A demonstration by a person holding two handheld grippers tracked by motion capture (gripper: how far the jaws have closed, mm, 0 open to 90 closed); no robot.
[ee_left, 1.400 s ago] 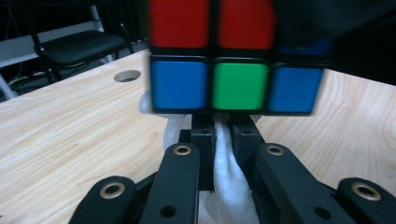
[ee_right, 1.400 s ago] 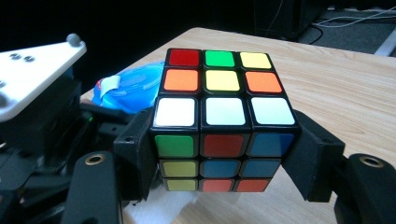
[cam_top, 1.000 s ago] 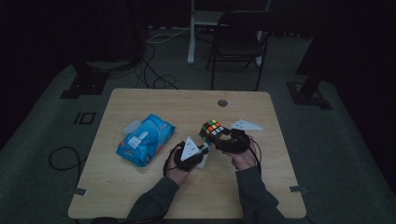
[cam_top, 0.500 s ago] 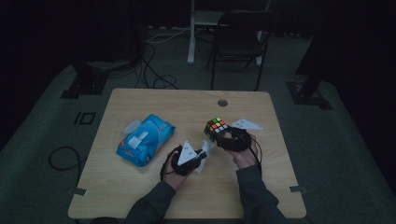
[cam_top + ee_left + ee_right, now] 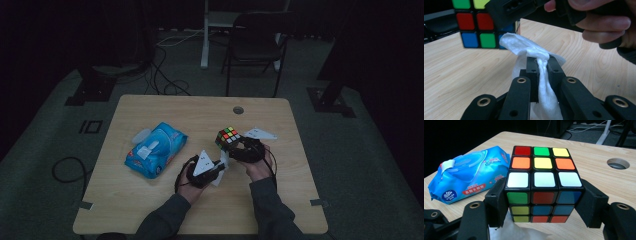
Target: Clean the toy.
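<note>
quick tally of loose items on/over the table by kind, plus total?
Puzzle cube: 1, clamped in the right gripper
White wipe: 1, pinched in the left gripper
Blue wipes pack: 1, lying on the table
Total: 3

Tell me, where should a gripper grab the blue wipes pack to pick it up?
Best guess: the wipes pack lies flat on the table, flap label up, so come from above and pinch across its narrower width, near the middle. The soft bag should squash a little and give the jaws a hold. Avoid the loose white flap; it could peel open.
</note>
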